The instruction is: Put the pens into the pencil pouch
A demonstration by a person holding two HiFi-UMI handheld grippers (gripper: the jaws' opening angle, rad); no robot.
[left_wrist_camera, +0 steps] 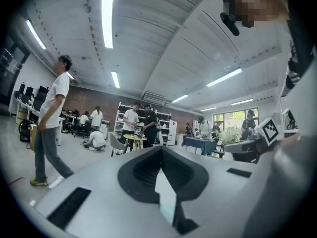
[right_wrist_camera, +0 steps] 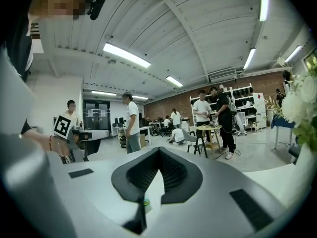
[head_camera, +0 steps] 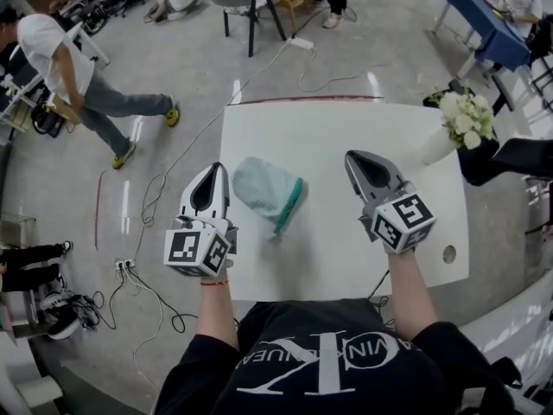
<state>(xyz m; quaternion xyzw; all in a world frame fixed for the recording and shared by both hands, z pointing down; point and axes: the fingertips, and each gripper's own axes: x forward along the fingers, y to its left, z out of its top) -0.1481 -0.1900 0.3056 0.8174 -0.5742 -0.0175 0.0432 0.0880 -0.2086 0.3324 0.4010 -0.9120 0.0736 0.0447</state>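
Head view: pale mint fabric pencil pouch (head_camera: 268, 193) with a green zip edge, flat on the white bench (head_camera: 346, 128) between left hand-held gripper (head_camera: 217, 169) and right hand-held gripper (head_camera: 353, 157), both pressed together and empty; no pens visible, possibly inside, so check the pouch before reaching.
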